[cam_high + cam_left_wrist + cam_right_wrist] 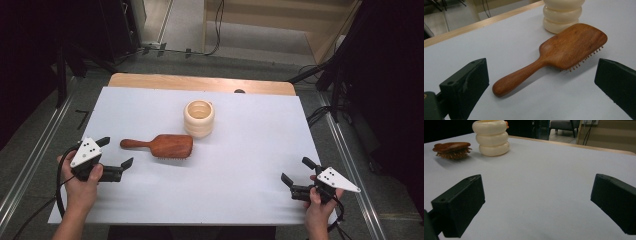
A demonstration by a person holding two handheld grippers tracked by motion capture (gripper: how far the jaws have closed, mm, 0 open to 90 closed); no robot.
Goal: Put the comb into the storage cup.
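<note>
On the white worktop (pixel 240 165), left of centre, lies the wooden hairbrush (pixel 162 145), bristles down, its handle pointing left toward our left tongs (pixel 116 152), which hover just beside the handle's end with the jaws spread wide and nothing between them. Our right tongs (pixel 296 171) wait at the near right, well apart from everything, jaws likewise wide and empty. We judge the step in hand to be closing on the brush handle, so we should bring the left tongs forward until the handle sits squarely between the jaws, low to the worktop, and pinch at the thicker rounded end where it will not slip. We should keep clear of the cream ribbed cup (pixel 199 118) standing just beyond the brush head. The hairbrush is reddish-brown, smooth and glossy, with a broad paddle head and short pale bristles showing under its edge.
</note>
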